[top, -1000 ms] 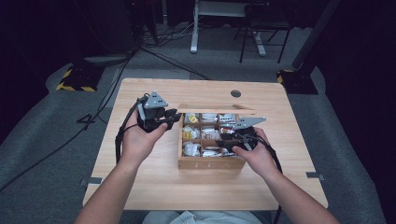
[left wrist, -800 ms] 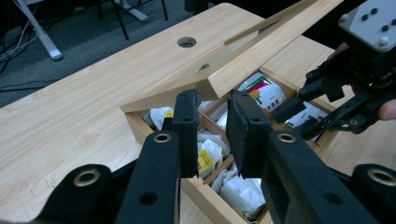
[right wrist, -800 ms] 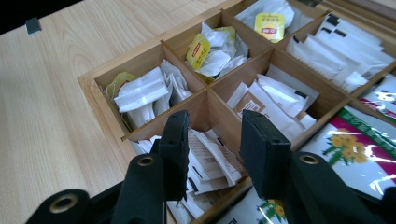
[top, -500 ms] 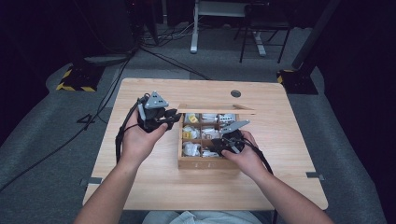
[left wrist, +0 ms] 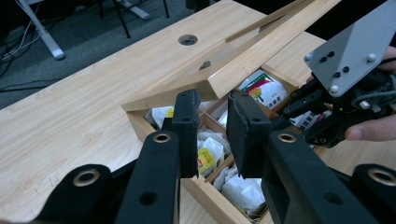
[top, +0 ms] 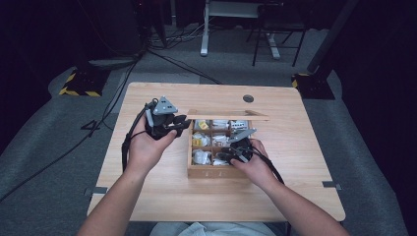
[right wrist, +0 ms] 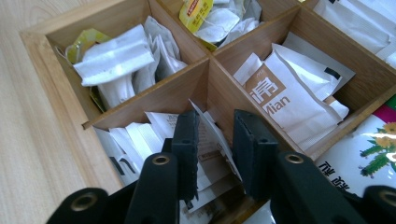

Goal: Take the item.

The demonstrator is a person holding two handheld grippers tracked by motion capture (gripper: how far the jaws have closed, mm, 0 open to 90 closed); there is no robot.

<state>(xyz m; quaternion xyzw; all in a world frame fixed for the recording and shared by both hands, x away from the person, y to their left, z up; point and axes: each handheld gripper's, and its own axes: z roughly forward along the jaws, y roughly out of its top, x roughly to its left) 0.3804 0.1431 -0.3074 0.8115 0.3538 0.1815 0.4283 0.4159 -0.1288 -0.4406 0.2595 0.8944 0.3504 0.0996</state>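
Note:
A wooden compartment box [top: 211, 172] of tea sachets sits mid-table, with its lid [top: 228, 115] tipped open at the back. My right gripper [top: 227, 156] dips into a near compartment. In the right gripper view its jaws [right wrist: 215, 144] have just been closing around a white sachet [right wrist: 212, 135] that stands slanted between them, and a gap remains beside the pads. My left gripper [top: 181, 124] hovers just left of the box [left wrist: 140, 123]. Its jaws [left wrist: 213, 130] are drawn close together with nothing between them.
Neighbouring compartments hold a brown-labelled sachet [right wrist: 280, 98] and a yellow-tagged tea bag [right wrist: 196, 14]. The raised lid [left wrist: 261, 51] overhangs the back row. The table [top: 295, 196] has a cable hole [top: 248, 98] at the far side. Cables and chair legs lie on the floor beyond.
My right gripper moved left and down from over the box's right side into a near compartment, and its jaws narrowed. The left gripper kept still.

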